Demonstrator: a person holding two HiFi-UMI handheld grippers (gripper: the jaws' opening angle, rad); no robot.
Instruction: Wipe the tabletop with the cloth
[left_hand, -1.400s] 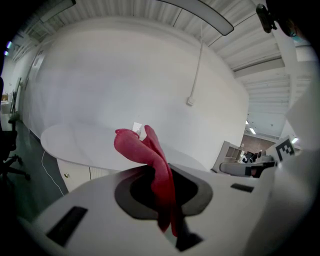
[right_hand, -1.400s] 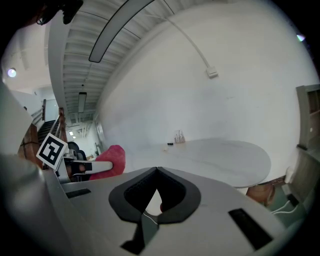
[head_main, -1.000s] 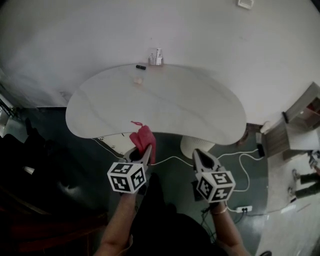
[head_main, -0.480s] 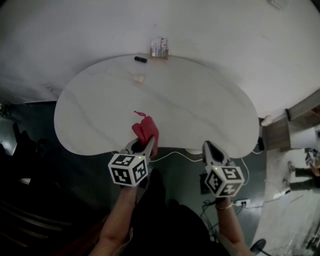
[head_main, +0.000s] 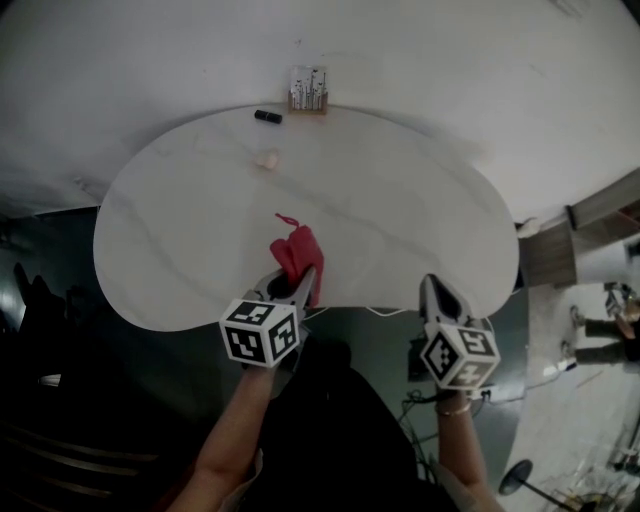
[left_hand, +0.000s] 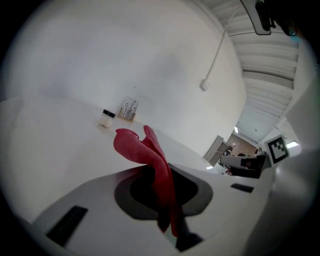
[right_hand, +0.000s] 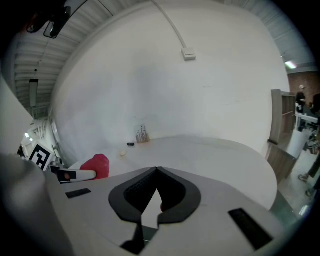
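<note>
A red cloth (head_main: 296, 252) hangs bunched from my left gripper (head_main: 297, 283), which is shut on it at the near edge of the white kidney-shaped tabletop (head_main: 400, 215). In the left gripper view the cloth (left_hand: 147, 155) rises from between the jaws and flops toward the table. My right gripper (head_main: 432, 290) is shut and holds nothing; it hovers at the table's near right edge. The right gripper view shows its jaw tips (right_hand: 157, 170) meeting, with the cloth (right_hand: 96, 166) off to the left.
At the table's far edge stand a small wooden holder (head_main: 307, 92), a black object (head_main: 266, 116) and a small pale lump (head_main: 266, 158). A white wall runs behind. Cables (head_main: 380, 312) lie on the dark floor beneath. A wooden shelf unit (head_main: 575, 245) stands at right.
Both grippers have moved forward toward the table. The cloth now hangs over the tabletop's near edge instead of over the floor. The left gripper has stayed shut on it.
</note>
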